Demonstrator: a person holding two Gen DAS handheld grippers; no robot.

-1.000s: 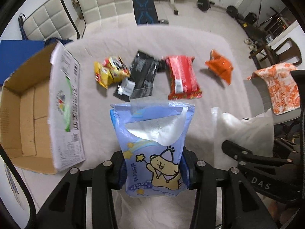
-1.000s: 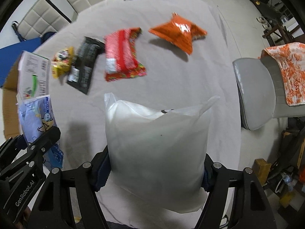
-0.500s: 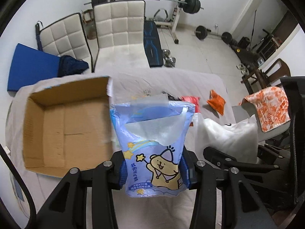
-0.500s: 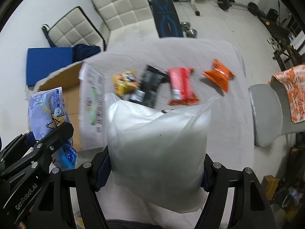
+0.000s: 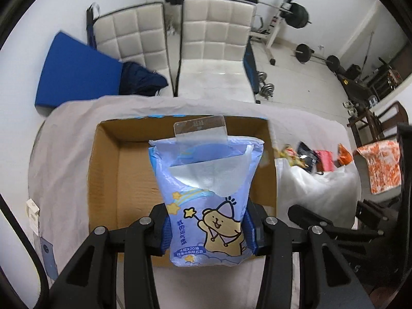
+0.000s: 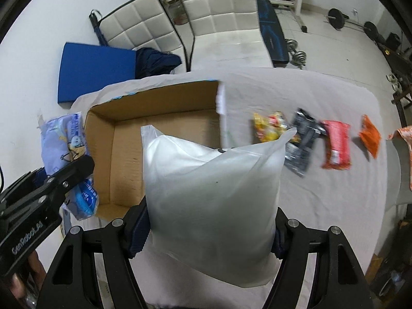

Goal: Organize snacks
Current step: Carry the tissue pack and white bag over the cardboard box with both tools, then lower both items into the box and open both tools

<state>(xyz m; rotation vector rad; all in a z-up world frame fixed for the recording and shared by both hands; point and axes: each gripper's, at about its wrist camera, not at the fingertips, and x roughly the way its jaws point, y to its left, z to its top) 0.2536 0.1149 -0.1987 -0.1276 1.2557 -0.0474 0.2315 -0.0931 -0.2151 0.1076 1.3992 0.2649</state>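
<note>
grey cloth covers the table, with two white quilted chairs and barbell weights on the floor beyond its far edge. an open cardboard box sits on the left part of the table, flaps up, its brown floor bare where it shows.

the left gripper is clamped on a blue tissue pack printed with a cartoon bear — both blue pads press into the lower sides, and the pack stands upright in front of the box opening. in the right wrist view the same pack sits at the box's left edge.

the right gripper is closed around a plump white plastic bag, held upright over the near right corner of the box.

to the right of the box four snacks lie in a row on the cloth: a yellow packet, a black packet, a red packet and, farthest right, an orange packet.
</note>
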